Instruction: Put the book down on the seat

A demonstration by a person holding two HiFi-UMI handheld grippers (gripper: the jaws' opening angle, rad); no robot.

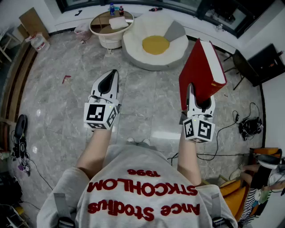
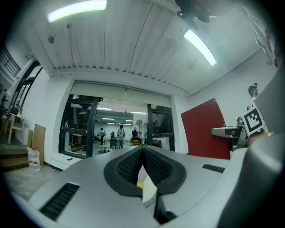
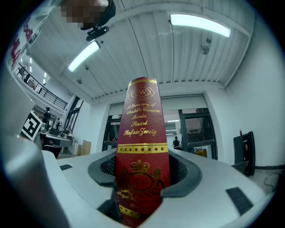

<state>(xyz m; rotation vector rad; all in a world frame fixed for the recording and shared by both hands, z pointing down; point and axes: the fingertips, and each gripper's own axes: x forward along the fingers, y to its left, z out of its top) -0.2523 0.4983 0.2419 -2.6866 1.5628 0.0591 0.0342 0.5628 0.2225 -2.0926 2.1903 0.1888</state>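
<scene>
Right tongs (image 3: 142, 169) clamped on spine of red hardcover book with gold lettering (image 1: 198, 71), held upright. Left tongs (image 2: 142, 153) closed together, empty. White egg-shaped floor seat with yellow centre (image 1: 133, 42) ahead, well apart from book.

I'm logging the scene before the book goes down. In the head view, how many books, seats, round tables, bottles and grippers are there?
book: 1
seat: 1
round table: 1
bottles: 2
grippers: 2, the left gripper shut and empty, the right gripper shut on the book
Total: 7
</scene>
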